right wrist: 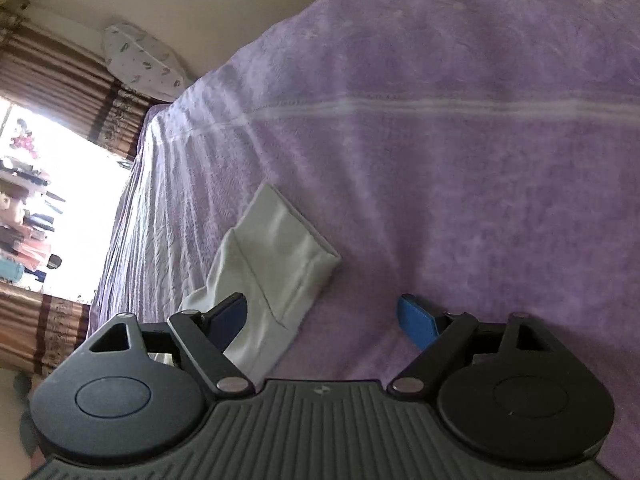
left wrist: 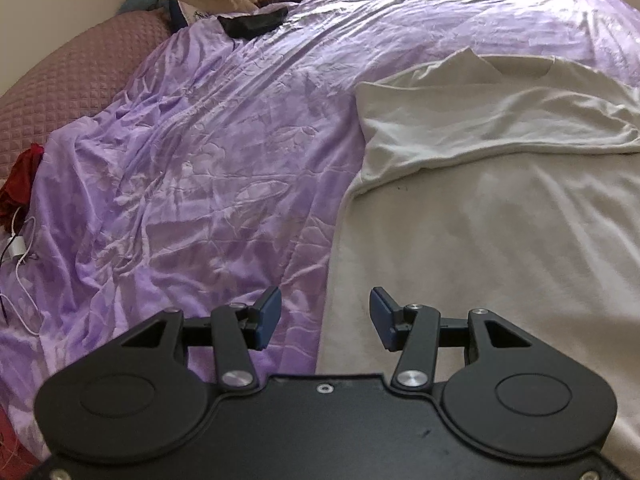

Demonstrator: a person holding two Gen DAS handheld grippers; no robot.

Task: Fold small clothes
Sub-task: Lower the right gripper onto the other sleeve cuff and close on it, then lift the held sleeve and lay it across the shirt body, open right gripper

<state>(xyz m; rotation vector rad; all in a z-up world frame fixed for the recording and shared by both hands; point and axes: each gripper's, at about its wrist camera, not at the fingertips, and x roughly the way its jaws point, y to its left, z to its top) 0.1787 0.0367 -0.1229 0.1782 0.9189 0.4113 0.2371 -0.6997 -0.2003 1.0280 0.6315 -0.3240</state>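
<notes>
Purple bedspread [left wrist: 192, 168], striped curtains [right wrist: 44, 76] — bright window [right wrist: 68, 184], cream wall [right wrist: 192, 8]

Both wrist views low over purple bedspread [left wrist: 180, 168] (shared), facing forward.

Your right gripper [right wrist: 322, 318] hangs with jaws spread over the purple blanket [right wrist: 460, 160]; a white sleeve [right wrist: 280, 256], seemingly folded, lies between its fingertips.

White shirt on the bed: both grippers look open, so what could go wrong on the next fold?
The white shirt lies on a wrinkled purple blanket; the left gripper, open over the shirt's edge, might pinch blanket too. The right gripper, open, has only one finger over the sleeve, so it may close on nothing.
</notes>
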